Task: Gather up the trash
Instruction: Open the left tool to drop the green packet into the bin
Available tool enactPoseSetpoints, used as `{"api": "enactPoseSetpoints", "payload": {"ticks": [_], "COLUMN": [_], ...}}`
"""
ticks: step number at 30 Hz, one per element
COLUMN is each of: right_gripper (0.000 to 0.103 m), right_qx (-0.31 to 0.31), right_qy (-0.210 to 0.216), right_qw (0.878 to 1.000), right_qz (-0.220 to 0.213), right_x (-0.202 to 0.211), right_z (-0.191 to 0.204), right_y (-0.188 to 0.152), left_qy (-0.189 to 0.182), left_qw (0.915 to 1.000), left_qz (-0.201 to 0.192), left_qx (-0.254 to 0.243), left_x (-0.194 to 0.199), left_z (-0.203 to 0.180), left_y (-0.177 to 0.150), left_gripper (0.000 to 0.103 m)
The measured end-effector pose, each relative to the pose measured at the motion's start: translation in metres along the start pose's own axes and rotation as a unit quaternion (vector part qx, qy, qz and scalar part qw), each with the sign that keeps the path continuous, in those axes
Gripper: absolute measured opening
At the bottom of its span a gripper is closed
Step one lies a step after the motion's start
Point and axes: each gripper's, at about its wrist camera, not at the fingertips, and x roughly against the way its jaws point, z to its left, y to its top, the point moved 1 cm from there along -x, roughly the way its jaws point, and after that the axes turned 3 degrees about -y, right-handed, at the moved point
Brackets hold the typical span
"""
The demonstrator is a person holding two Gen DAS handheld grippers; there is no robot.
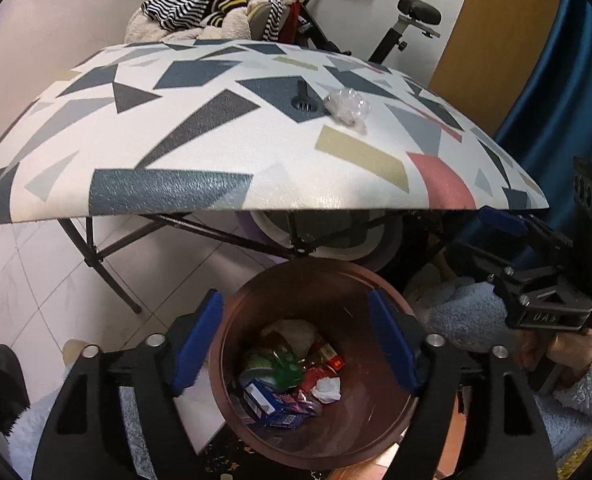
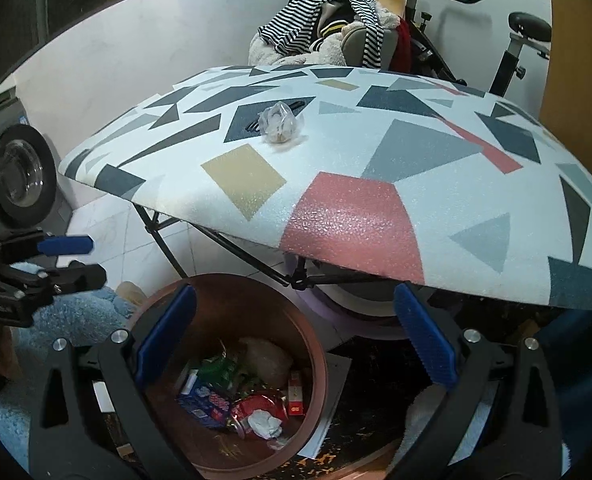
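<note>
A round brown bin (image 1: 380, 420) (image 2: 219, 304) stands on the floor below the table's front edge. Inside lie wrappers, a red can and a crumpled white paper (image 1: 328, 390) (image 2: 264, 424). My left gripper (image 1: 296, 340) hangs open right over the bin's mouth, with nothing between its blue pads. My right gripper (image 2: 296, 336) is open too, over the bin's right rim, and empty. Each gripper shows at the side of the other's view. On the patterned table (image 1: 175, 128) (image 2: 416, 140) rest a crumpled clear plastic bag (image 1: 346, 106) (image 2: 279, 122) and a small black plastic piece (image 1: 303, 98) behind it.
Black folding legs (image 1: 107, 272) cross under the table just behind the bin. Behind the table are a pile of clothes (image 1: 215, 4) and an exercise bike (image 1: 412, 20). A person's pale blue fluffy sleeves (image 1: 464, 316) flank the bin. White floor tiles (image 1: 23, 280) lie to the left.
</note>
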Motion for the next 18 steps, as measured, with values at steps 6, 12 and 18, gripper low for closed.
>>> {"api": "enactPoseSetpoints", "payload": {"ticks": [6, 12, 18], "right_gripper": [0.097, 0.097, 0.097], "right_qx": [0.005, 0.001, 0.019], "right_qy": [0.008, 0.020, 0.023], "right_qw": [1.000, 1.000, 1.000], "right_qz": [0.011, 0.006, 0.002], "right_x": [-0.004, -0.001, 0.000], "right_z": [0.001, -0.002, -0.003], "right_y": [0.001, 0.012, 0.026], "left_qy": [0.021, 0.045, 0.057], "left_qw": [0.9991, 0.9967, 0.9926], "left_qz": [-0.033, -0.062, -0.104], "left_qx": [-0.019, -0.026, -0.026], "left_x": [0.015, 0.030, 0.052], "left_z": [-0.004, -0.001, 0.009], "left_y": [0.013, 0.033, 0.064], "left_gripper": [0.097, 0.097, 0.097]}}
